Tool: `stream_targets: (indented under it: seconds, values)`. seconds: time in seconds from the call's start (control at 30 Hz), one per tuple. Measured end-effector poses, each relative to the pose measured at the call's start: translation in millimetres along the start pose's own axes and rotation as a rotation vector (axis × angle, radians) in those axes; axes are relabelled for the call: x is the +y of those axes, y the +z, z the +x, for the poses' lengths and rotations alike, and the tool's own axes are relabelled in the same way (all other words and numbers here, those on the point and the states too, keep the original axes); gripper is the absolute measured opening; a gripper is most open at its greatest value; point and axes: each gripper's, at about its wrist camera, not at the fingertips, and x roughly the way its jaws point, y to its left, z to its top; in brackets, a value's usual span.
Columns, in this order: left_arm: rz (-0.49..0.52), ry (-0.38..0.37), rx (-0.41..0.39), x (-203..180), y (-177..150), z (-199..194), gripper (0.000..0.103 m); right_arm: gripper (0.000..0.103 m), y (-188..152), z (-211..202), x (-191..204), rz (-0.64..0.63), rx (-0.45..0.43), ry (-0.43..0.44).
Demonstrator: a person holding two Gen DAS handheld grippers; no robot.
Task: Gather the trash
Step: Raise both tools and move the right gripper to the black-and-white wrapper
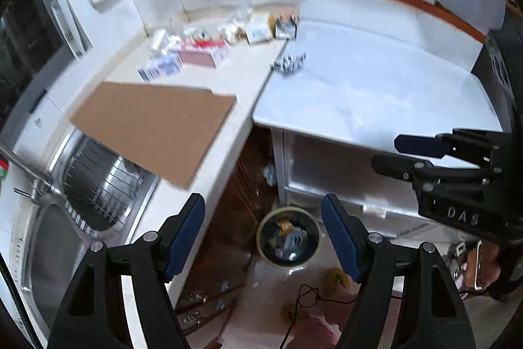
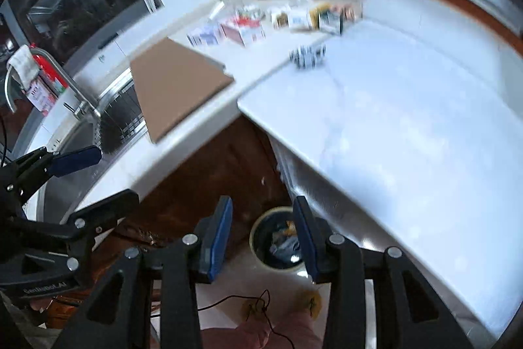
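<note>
Above floor | 1 trash bin [image 1: 288,237] | 1 cardboard sheet [image 1: 153,126] | left claw [image 1: 263,237] wide, empty | right claw [image 2: 263,239] narrower, empty

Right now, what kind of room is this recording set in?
Most likely a home kitchen: a steel sink with faucet set in a white counter, and a trash bin on the floor.
</note>
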Motion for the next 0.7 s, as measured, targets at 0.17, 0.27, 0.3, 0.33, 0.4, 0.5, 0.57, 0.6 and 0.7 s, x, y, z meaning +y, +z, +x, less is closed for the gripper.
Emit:
stream_targets:
  seconds: [0.17, 0.27, 0.3, 0.33, 0.4, 0.5, 0.57, 0.6, 0.7]
  values:
    - [-0.018, 0.043, -0.046, 1.5, 15.7, -20.7, 0.074, 0.048, 29.3, -20.9, -9.6, -0.029, -0.060, 0.027]
    - [-0.020, 0.076, -0.070, 3.0, 25.2, -24.6, 0.075, 0.050, 43.9, -25.3, -10.6, -0.051, -0.085, 0.046]
    - [-0.019, 0.085, -0.077, 3.7, 29.5, -26.9, 0.075, 0.050, 49.4, -25.9, -11.3, -0.061, -0.091, 0.052]
    - [-0.019, 0.088, -0.082, 4.7, 33.5, -27.3, 0.076, 0.050, 53.8, -25.8, -11.6, -0.069, -0.096, 0.056]
    - [-0.022, 0.096, -0.077, 9.5, 42.8, -31.1, 0.076, 0.051, 64.4, -26.8, -14.6, -0.088, -0.104, 0.061]
    - [-0.016, 0.100, -0.072, 17.7, 53.1, -36.2, 0.076, 0.051, 76.4, -27.9, -18.6, -0.101, -0.108, 0.075]
    - [0.000, 0.118, -0.066, 25.0, 61.2, -36.9, 0.077, 0.051, 85.2, -27.2, -23.0, -0.104, -0.107, 0.084]
    - [0.008, 0.127, -0.063, 28.2, 64.4, -37.1, 0.077, 0.052, 89.3, -25.3, -24.3, -0.106, -0.106, 0.080]
    - [0.034, 0.142, -0.050, 43.0, 76.3, -35.5, 0.079, 0.053, 102.2, -15.2, -27.7, -0.107, -0.100, 0.067]
